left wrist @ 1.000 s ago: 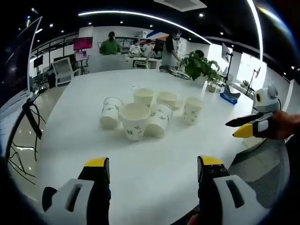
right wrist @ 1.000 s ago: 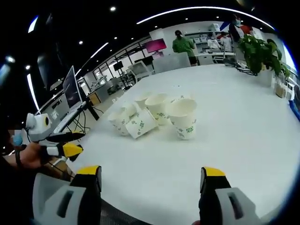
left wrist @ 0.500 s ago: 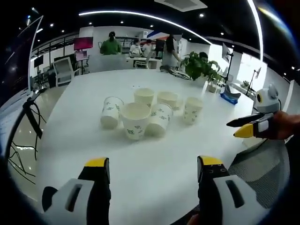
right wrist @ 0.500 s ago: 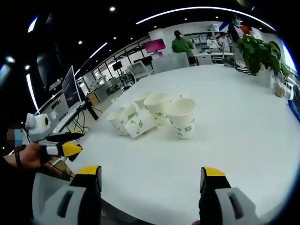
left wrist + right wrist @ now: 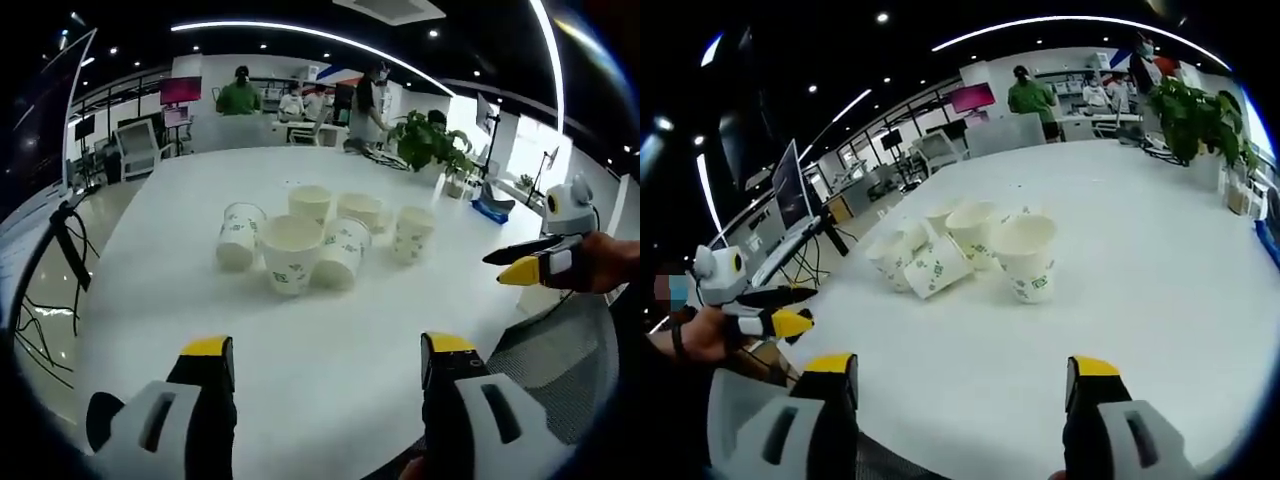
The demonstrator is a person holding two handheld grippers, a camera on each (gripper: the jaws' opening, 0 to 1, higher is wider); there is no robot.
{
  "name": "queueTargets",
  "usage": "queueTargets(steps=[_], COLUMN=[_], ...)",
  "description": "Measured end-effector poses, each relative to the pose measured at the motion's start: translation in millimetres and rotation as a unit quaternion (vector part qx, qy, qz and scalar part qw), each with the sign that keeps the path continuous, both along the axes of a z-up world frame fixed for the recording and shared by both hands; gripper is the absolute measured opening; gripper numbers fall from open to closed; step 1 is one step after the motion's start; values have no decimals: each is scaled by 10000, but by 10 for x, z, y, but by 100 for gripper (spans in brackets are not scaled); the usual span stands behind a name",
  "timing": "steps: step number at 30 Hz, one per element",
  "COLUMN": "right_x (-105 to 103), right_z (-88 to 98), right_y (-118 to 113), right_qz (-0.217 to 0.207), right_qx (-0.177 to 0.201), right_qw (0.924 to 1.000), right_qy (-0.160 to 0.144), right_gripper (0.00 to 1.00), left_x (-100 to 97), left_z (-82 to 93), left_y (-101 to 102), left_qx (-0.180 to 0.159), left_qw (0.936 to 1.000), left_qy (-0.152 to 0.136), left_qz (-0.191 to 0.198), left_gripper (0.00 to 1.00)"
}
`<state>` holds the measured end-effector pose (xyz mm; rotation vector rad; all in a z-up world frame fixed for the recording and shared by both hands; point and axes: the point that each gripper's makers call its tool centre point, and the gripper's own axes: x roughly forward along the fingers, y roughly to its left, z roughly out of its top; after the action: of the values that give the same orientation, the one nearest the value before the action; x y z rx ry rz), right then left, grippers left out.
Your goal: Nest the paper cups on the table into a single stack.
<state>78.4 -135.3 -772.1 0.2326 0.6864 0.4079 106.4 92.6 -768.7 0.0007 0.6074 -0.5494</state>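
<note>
Left gripper view: left gripper (image 5: 326, 362) hovers low over the near edge of the white table (image 5: 300, 340), jaws spread wide, nothing between them. Paper cups (image 5: 320, 240) sit clustered mid-table, well ahead of the jaws, unstacked: one upright cup on the left (image 5: 238, 237), a big-mouthed one in front (image 5: 291, 255), one tipped against it (image 5: 340, 254), two behind (image 5: 309, 202) (image 5: 359, 210), one upright off to the right (image 5: 411, 234). Right gripper (image 5: 522, 264) comes in from the right edge, held in a hand (image 5: 600, 262), off the table's side, apart from the cups; its yellow tips look close together from this angle. Potted plant (image 5: 428, 140) at the far end of the table, a blue item (image 5: 489, 208) near it, people standing in the background. Right gripper view: right gripper (image 5: 967, 368) over the table edge, jaws apart, empty. Same cup cluster ahead, centre-left, with the nearest upright cup (image 5: 1028, 257) and a tipped one (image 5: 938, 266) beside it. Left gripper (image 5: 775, 318) at the left edge, in a hand (image 5: 700, 335), clear of the cups. Plant at top right (image 5: 1198, 115), monitor (image 5: 792, 184) beyond the table on the left.
</note>
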Motion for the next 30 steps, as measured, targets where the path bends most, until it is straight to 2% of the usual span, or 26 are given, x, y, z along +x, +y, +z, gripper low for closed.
queueTargets(steps=[6,9,21,30], right_x=[123,287,705,934], right_z=[145,135,352,300], right_y=[-40,-74,12,60], right_qz=[191,288,751,1102], right_qx=[-157,-205,-561,-814], right_qw=[9997,9993,9951,9903], right_qy=[-85,-149,-304,-230], right_gripper=[85,82,79,76], left_x=[-7,-18,-6,13], left_z=[-12,-20,-22,-9], left_y=[10,15,7,7], left_qx=[-14,-26,-49,-60], left_qw=[10000,10000,10000,10000], left_qy=[15,28,29,38], left_qz=[29,44,37,40], left_gripper=[75,75,75,75])
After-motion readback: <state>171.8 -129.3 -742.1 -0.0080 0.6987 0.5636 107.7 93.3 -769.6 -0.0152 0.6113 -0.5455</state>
